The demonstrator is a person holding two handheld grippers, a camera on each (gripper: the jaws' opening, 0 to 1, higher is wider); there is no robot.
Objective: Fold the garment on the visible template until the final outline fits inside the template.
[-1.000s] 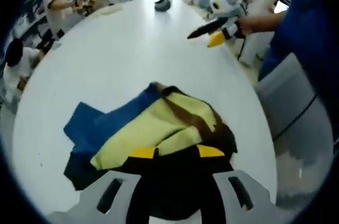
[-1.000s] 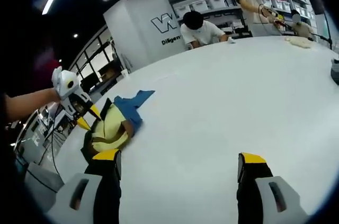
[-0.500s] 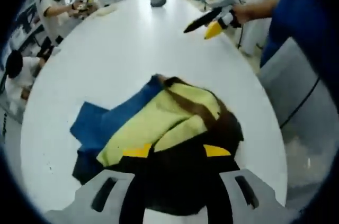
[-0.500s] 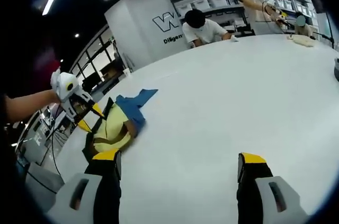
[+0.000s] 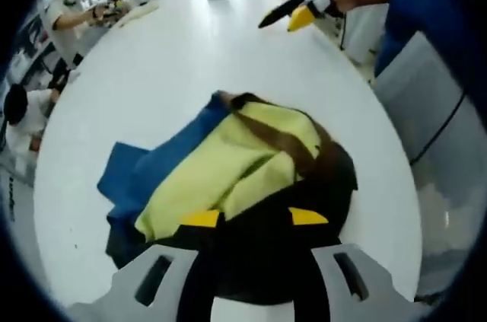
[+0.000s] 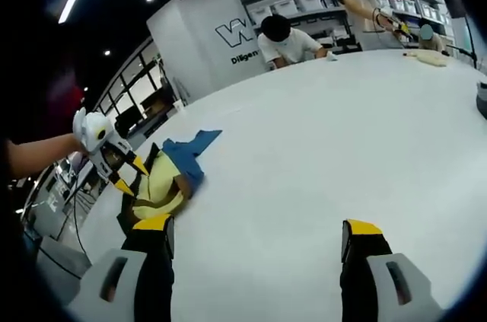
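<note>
Crumpled garment (image 5: pixel 228 177) on white table (image 5: pixel 190 55), near its edge.
Left gripper (image 5: pixel 255 218) spread wide just above the cloth, clasping nothing; right gripper (image 6: pixel 257 224) likewise agape, well apart over bare tabletop.

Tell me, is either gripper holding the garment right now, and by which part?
Neither. The right gripper is open over bare table. The left gripper hangs open over the garment's dark edge, not closed on it.

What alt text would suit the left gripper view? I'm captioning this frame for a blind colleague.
A crumpled garment in blue, yellow and dark brown lies on a white table, just beyond the left claw, whose yellow-tipped jaws stand apart above its dark part. Farther off, a person's hand holds the right claw over the table's edge.
</note>
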